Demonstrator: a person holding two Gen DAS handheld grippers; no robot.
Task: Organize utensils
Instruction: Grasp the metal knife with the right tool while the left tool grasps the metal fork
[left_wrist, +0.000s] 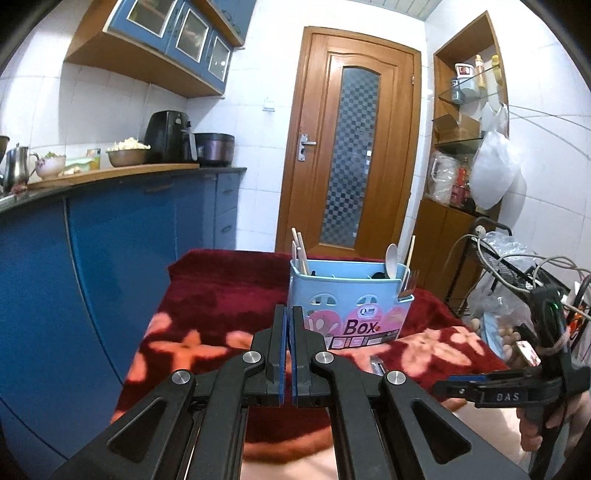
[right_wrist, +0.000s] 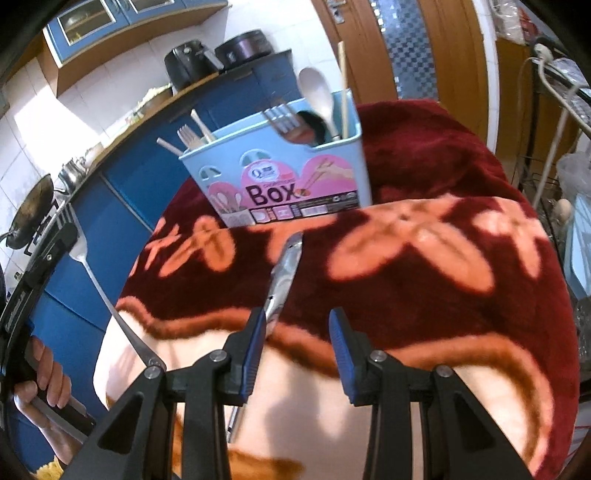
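Note:
A light blue utensil box (left_wrist: 349, 301) labelled "Box" stands on a red flowered blanket (left_wrist: 207, 306), holding chopsticks, a white spoon and forks; it also shows in the right wrist view (right_wrist: 280, 173). A metal utensil (right_wrist: 283, 275) lies on the blanket in front of the box, its handle end just beside the left finger of my open right gripper (right_wrist: 297, 350). My left gripper (left_wrist: 289, 325) is shut, with nothing seen between its fingers in its own view. In the right wrist view a metal fork (right_wrist: 107, 295) hangs by the left gripper's body; what holds it is unclear.
Blue kitchen cabinets (left_wrist: 110, 258) with a cluttered counter run along the left. A wooden door (left_wrist: 351, 140) stands behind the table. A wire rack (left_wrist: 517, 266) with bags and cables is on the right, by a wooden shelf unit (left_wrist: 469, 110).

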